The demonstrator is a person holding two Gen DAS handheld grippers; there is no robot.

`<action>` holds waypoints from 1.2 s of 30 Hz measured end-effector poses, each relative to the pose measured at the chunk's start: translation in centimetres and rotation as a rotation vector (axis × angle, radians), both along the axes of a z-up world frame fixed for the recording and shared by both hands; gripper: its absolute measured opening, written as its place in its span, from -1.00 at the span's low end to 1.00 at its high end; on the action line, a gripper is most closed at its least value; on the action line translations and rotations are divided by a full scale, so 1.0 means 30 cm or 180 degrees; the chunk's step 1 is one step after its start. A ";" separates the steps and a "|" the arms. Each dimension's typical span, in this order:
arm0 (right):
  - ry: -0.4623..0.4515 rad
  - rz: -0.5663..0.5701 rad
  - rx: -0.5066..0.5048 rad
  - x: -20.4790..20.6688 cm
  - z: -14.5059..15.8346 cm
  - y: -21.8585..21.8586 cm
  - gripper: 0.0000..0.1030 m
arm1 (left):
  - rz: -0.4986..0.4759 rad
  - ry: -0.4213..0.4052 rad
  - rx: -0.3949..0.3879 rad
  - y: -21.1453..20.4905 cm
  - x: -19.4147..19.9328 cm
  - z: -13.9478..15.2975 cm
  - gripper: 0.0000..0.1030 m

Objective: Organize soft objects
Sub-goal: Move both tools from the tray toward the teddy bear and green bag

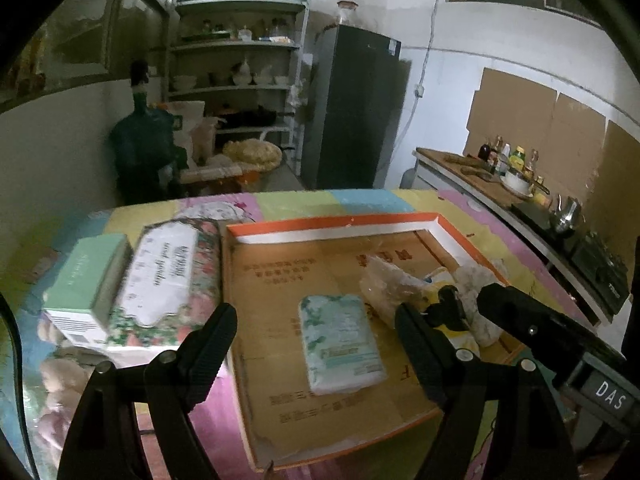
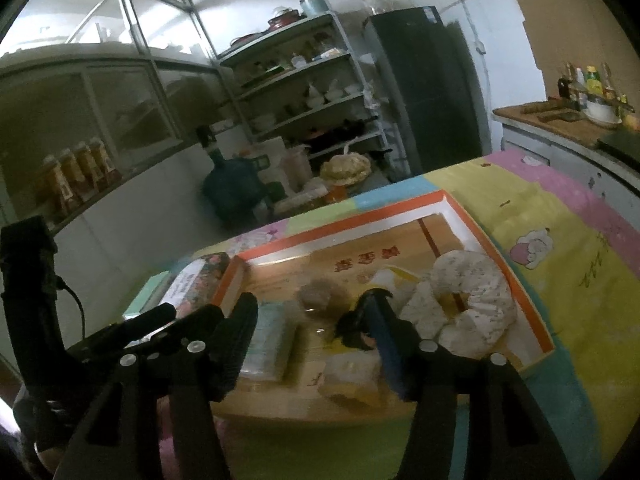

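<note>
Cardboard forms the shallow orange-rimmed tray [image 1: 472, 236] that takes the soft things, and it lies on the pastel patchwork tablecloth [image 1: 360, 200]. Inside it rest a pale green-and-white soft tissue pack [image 1: 340, 342], a crumpled clear plastic bag [image 1: 384, 288] and a white speckled fabric ring [image 2: 476, 300]. The tissue pack sits just ahead of the left gripper [image 1: 316, 328], squarely between its widely spread, empty jaws, its long axis running away from the camera. The right gripper [image 2: 312, 320] is also spread wide and holds nothing, hovering over the tray's near right part by the bag. Outside the tray, to its left, lie a floral-printed tissue pack [image 1: 168, 280] and a mint-green cardboard box [image 1: 88, 280], touching each other. The left gripper is clearly nearer these two; reaching them likely means swinging left across the tray's rim.
</note>
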State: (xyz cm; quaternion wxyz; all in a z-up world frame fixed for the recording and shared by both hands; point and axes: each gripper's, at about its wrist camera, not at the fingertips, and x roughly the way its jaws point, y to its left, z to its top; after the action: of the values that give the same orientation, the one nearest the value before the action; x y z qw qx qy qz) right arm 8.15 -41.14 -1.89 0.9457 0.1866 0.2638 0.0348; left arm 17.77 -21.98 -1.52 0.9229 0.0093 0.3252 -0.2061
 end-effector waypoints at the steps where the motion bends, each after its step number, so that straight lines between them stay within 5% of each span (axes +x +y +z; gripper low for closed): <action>1: -0.0008 0.0005 -0.0001 -0.002 0.005 0.007 0.16 | 0.0012 -0.0019 -0.0005 0.010 -0.005 0.006 0.62; 36: -0.0181 0.0638 -0.0303 0.007 0.112 0.482 0.17 | 0.1014 -0.0388 -0.0152 0.599 -0.094 0.100 0.64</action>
State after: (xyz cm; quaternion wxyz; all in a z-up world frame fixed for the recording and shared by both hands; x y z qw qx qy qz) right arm 8.36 -26.69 1.47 0.9524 0.1131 0.2555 0.1219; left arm 14.95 -4.01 1.48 0.9618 -0.0517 0.2611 -0.0639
